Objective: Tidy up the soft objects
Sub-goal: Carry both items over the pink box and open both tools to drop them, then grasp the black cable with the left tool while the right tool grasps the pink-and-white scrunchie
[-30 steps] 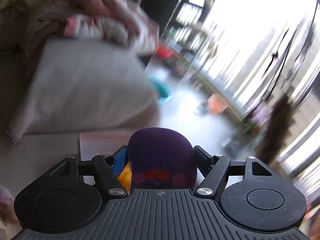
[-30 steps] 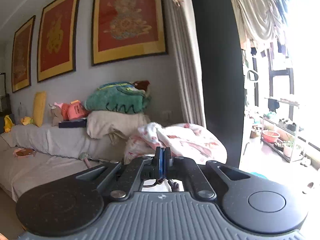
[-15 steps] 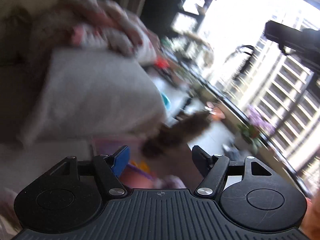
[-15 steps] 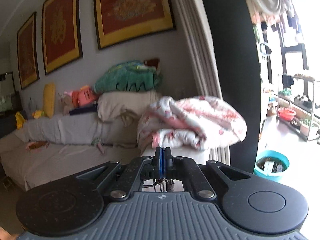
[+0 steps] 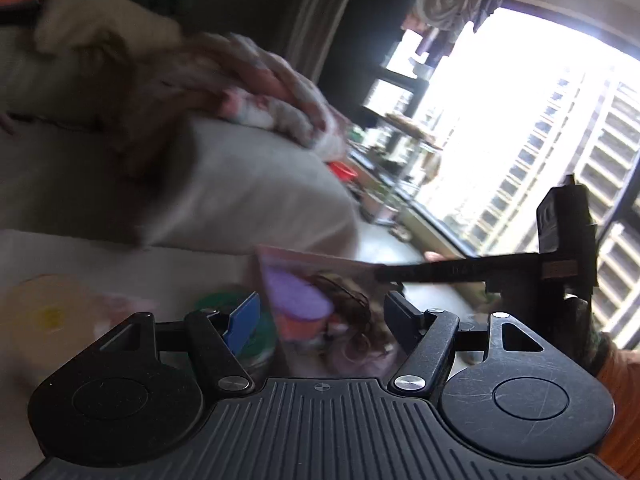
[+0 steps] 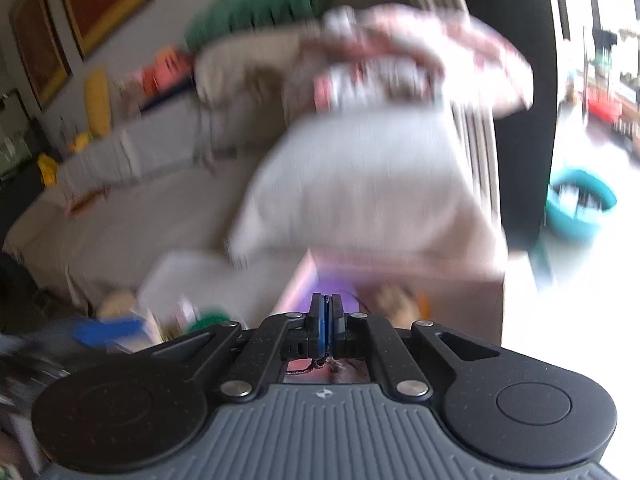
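A pink box [image 5: 304, 258] stands in front of the sofa; the right wrist view shows it too [image 6: 460, 280]. In it lie a purple soft toy [image 5: 296, 296] and a brown curly-haired toy [image 5: 344, 304]. My left gripper [image 5: 320, 316] is open just above the box, with nothing between its pads. My right gripper [image 5: 380, 272] reaches in from the right, its tip at the box rim over the brown hair. In its own view the right gripper [image 6: 326, 312] is shut, and a thin cord [image 6: 308, 368] of the brown toy hangs under its jaws. Both views are blurred.
A grey cushion [image 5: 248, 192] and a floral quilt [image 5: 272, 92] lie on the sofa behind the box. A green round thing [image 5: 260, 332] and a pale yellow one [image 5: 44, 312] sit left of the box. A teal basin [image 6: 580, 204] stands on the floor by the window.
My left gripper has let go of the purple toy, which now lies in the box. My right gripper has sunk to the box with the brown toy hanging from it.
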`<state>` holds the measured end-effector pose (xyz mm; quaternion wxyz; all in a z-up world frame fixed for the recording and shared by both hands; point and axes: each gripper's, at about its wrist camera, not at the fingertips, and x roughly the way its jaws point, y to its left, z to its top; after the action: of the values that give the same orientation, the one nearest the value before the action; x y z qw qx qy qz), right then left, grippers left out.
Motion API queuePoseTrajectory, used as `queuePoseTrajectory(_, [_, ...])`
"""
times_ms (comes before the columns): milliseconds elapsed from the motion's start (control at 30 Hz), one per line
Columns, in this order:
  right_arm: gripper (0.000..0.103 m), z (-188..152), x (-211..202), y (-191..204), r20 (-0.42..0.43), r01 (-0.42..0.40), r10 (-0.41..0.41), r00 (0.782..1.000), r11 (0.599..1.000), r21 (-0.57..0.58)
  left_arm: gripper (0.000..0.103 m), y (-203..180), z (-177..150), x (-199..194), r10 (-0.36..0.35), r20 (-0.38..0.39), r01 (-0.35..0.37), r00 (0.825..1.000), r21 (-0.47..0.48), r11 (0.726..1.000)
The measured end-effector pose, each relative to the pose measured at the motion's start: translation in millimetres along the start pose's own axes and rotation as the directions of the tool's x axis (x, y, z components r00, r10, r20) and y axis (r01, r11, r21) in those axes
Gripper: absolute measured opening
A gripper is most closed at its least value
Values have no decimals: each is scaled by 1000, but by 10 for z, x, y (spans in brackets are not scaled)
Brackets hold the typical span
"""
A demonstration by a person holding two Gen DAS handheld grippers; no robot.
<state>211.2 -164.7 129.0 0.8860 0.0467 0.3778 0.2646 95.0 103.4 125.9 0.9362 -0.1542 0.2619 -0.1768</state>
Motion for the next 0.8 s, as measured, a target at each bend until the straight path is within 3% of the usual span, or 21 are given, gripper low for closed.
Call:
queuePoseTrajectory(100, [2,-216,225,-88,-84,40,-39,996,999,13,74,193,-187,-269,112,8,-112,994,22,993])
queuePoseTrajectory(233, [2,-444,485,-229,-176,72,-63,982,996,46,74,532,-499,-522,192,-38,-194,981,-42,980])
queuePoseTrajectory(433, [4,-465,395,-147,-138,72,-70,988,997,12,73,750,-801,-642,264,-94,-274,960,-122,954])
queuePoseTrajectory(500, [13,-467,278,-95,-107,75,-75,991,997,-9,73,743,-845,-602,296,-114,-307,949,-105,946])
queuePoseTrajectory(567, [43,-490,123,11,-43,114,-117,992,992,-50,73,728,-875,-548,303,-122,-315,945,-97,944])
queuePoseTrajectory(600, [49,-501,45,65,-1,139,-139,990,987,-76,74,720,-890,-531,296,-125,-309,947,-98,946])
queuePoseTrajectory(633, [54,-541,-54,155,59,165,-159,986,979,-123,74,716,-903,-517,291,-126,-304,948,-100,947])
queuePoseTrajectory(733, [55,-685,-247,426,177,221,-178,968,940,-260,73,700,-958,-464,269,-139,-283,953,-98,954])
queuePoseTrajectory(800, [58,-756,-339,542,222,231,-165,961,920,-315,73,670,-987,-416,256,-147,-271,955,-93,958])
